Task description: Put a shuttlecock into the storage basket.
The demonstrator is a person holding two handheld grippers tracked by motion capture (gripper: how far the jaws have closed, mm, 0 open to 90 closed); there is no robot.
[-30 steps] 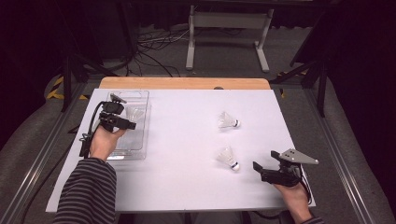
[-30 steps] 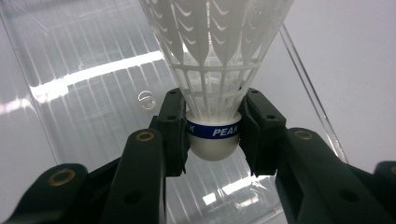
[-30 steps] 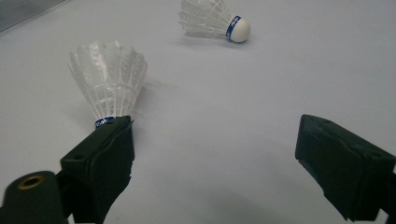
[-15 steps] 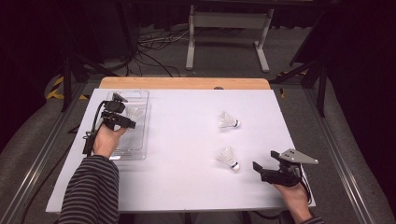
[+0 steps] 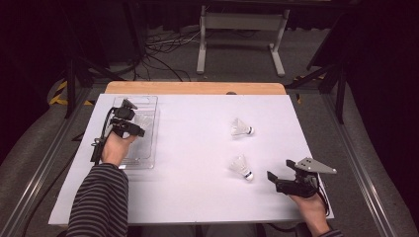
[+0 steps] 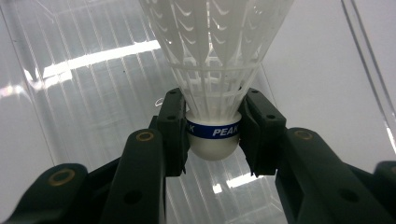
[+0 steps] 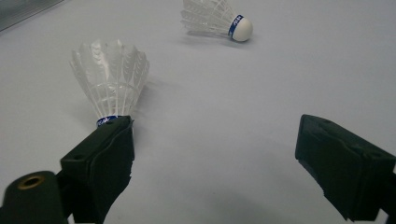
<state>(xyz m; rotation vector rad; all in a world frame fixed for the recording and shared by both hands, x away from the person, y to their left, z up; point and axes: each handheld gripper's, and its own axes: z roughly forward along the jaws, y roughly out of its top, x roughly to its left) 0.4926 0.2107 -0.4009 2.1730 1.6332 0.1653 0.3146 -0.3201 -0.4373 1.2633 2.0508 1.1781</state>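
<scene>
Left tool (image 5: 129, 122), seen from the high view, sits over the clear plastic tray (image 5: 148, 158) at the left of the tabletop (image 5: 197, 197), with a white shuttlecock (image 5: 142, 120) at its tip, inside the tray's far half. Compared with a second ago, almost nothing differs: that hand has crept only slightly and the shuttlecock keeps its spot over the tray. Two more shuttlecocks lie right of the tray on the bare tabletop, the farther one (image 5: 241, 128) and the nearer one (image 5: 241, 167). The right tool (image 5: 285, 181) rests just beyond that nearer one, as far from the tray as before.

Through the left gripper view, the left tool (image 6: 214, 133) pinches the held shuttlecock (image 6: 214, 65) by its cork base, one pad on each side of the blue band, skirt pointing away toward the tray (image 6: 88, 84) floor. The grip has not loosened, so I judge the drop into the tray is about to happen but is not yet done.

Through the right gripper view, the right tool (image 7: 224, 163) stands spread wide with nothing between its pads. The nearer shuttlecock (image 7: 112, 79) stands beside its left pad, the other (image 7: 217, 18) lies beyond, both well away from the tray. That idleness suggests it is waiting its turn to fetch the next one.
</scene>
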